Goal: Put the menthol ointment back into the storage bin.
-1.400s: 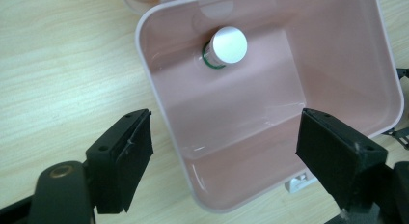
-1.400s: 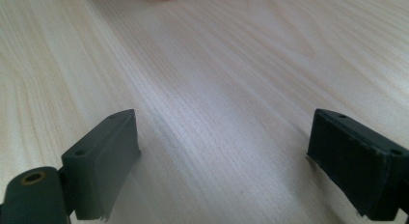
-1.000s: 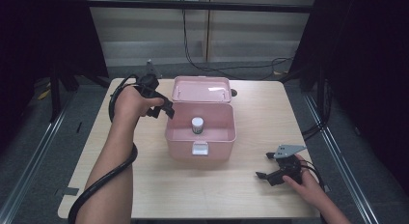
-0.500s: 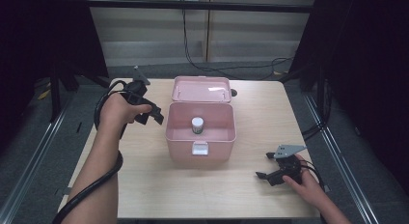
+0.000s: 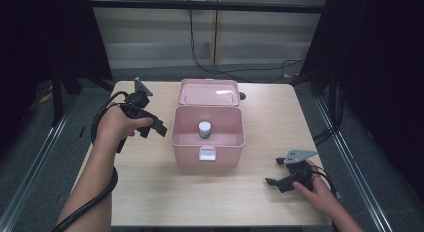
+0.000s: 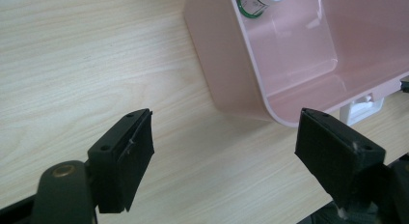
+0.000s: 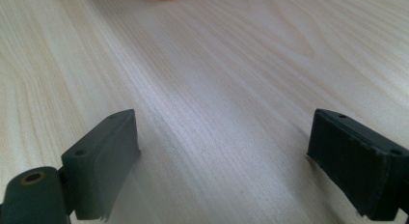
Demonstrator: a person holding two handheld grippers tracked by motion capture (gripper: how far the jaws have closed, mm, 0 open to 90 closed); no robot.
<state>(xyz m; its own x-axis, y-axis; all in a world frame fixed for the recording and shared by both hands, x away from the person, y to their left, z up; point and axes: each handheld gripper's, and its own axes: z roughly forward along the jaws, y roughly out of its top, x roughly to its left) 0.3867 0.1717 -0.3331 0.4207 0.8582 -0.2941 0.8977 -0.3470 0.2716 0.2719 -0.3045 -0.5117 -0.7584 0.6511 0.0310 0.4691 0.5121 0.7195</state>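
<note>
two grippers sit over the pale wooden worktop [image 5: 150, 192]. the left gripper [image 5: 154, 129], its jaws spread wide with nothing between them, hovers just beside the left wall of the open pink box [image 5: 207, 142]. a small white-capped bottle [image 5: 204, 129] stands upright inside it. the right gripper [image 5: 274, 172] rests well apart near the front right corner, jaws spread and empty.
</note>
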